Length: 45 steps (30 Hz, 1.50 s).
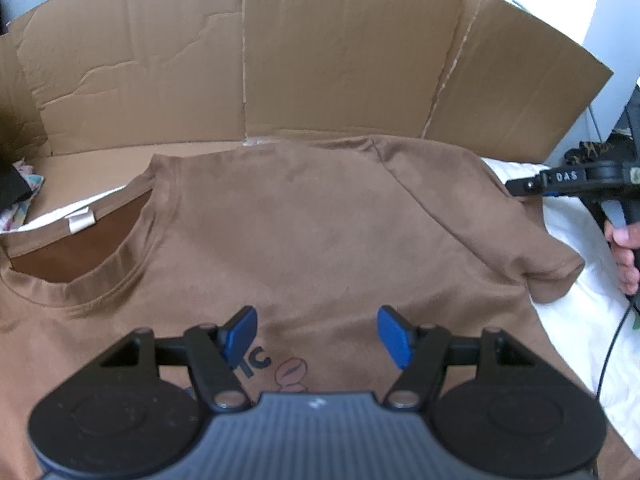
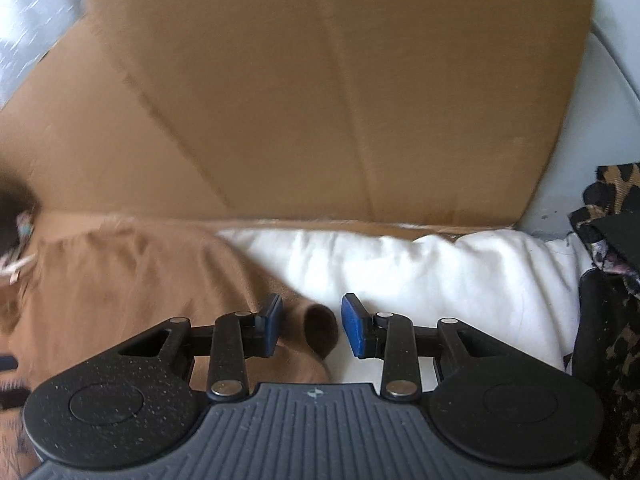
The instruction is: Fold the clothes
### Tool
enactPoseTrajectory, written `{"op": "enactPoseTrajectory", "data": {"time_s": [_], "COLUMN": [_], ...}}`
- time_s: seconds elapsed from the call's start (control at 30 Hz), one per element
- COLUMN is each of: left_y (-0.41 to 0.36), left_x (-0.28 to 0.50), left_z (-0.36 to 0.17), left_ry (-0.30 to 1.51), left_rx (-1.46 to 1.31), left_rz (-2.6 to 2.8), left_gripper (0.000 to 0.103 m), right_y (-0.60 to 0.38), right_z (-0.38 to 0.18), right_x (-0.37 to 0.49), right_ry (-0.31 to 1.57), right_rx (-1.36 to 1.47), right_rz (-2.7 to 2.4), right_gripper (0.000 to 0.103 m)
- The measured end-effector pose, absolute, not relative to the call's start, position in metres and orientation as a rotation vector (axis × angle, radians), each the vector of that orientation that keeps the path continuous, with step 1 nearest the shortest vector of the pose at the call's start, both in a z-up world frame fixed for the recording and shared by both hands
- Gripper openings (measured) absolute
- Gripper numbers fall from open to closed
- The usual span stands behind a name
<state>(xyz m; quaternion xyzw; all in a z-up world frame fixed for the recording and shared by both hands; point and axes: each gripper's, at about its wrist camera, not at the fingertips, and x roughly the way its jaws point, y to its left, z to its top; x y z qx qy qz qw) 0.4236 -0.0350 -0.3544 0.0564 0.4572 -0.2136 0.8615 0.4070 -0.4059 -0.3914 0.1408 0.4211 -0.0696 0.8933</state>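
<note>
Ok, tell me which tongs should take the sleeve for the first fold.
Right. The right tongs are open with the brown shirt's sleeve cuff between their pads. The left tongs hover open over the shirt's chest print, away from that sleeve.

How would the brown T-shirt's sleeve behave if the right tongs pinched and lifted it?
Probably floppy: the T-shirt lies flat with soft creases. The sleeve sits between the open right tongs, its cuff gaping, so it should collapse when pinched. Likely light, dragging the body along the white bedding.
</note>
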Motion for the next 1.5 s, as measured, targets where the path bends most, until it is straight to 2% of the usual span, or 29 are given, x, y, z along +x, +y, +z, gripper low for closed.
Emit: {"op": "enactPoseTrajectory", "data": {"time_s": [0.13,0.17,0.2,0.23,0.37,0.73,0.87,0.97,1.07,1.23,1.37,1.4,1.5], "left_y": [-0.036,-0.036,-0.035,-0.035,-0.032,-0.024,-0.022,-0.019,-0.016,-0.009,-0.007,-0.007,-0.007], "left_x": [0.424,0.424,0.424,0.424,0.424,0.428,0.428,0.427,0.425,0.425,0.424,0.424,0.423], "left_z": [-0.355,-0.355,-0.354,-0.354,-0.353,-0.34,-0.337,-0.337,-0.339,-0.34,-0.34,-0.34,-0.34], "left_ry": [0.958,0.956,0.954,0.952,0.95,0.907,0.896,0.904,0.907,0.914,0.915,0.916,0.916], "left_rx": [0.121,0.121,0.12,0.12,0.114,0.08,0.085,0.079,0.083,0.071,0.069,0.068,0.071], "left_rz": [-0.453,-0.453,-0.454,-0.453,-0.446,-0.396,-0.393,-0.384,-0.379,-0.366,-0.368,-0.369,-0.371], "left_gripper": [0.069,0.069,0.069,0.069,0.069,0.069,0.069,0.069,0.069,0.069,0.069,0.069,0.069], "right_y": [-0.397,-0.395,-0.393,-0.392,-0.379,-0.315,-0.285,-0.263,-0.253,-0.253,-0.255,-0.256,-0.257], "right_z": [-0.393,-0.393,-0.392,-0.389,-0.374,-0.334,-0.342,-0.35,-0.353,-0.35,-0.343,-0.342,-0.344], "right_x": [0.405,0.404,0.404,0.403,0.396,0.365,0.362,0.36,0.354,0.346,0.343,0.344,0.35], "right_ry": [0.905,0.905,0.904,0.902,0.855,0.769,0.806,0.839,0.859,0.86,0.843,0.839,0.847], "right_rx": [0.278,0.268,0.266,0.264,0.232,0.194,0.16,0.137,0.139,0.145,0.134,0.128,0.135], "right_rz": [-0.112,-0.109,-0.106,-0.101,-0.08,0.076,0.147,0.197,0.228,0.237,0.227,0.222,0.211], "right_gripper": [0.038,0.027,0.012,0.008,0.004,0.004,0.005,0.01,0.019,0.02,0.031,0.039,0.041]}}
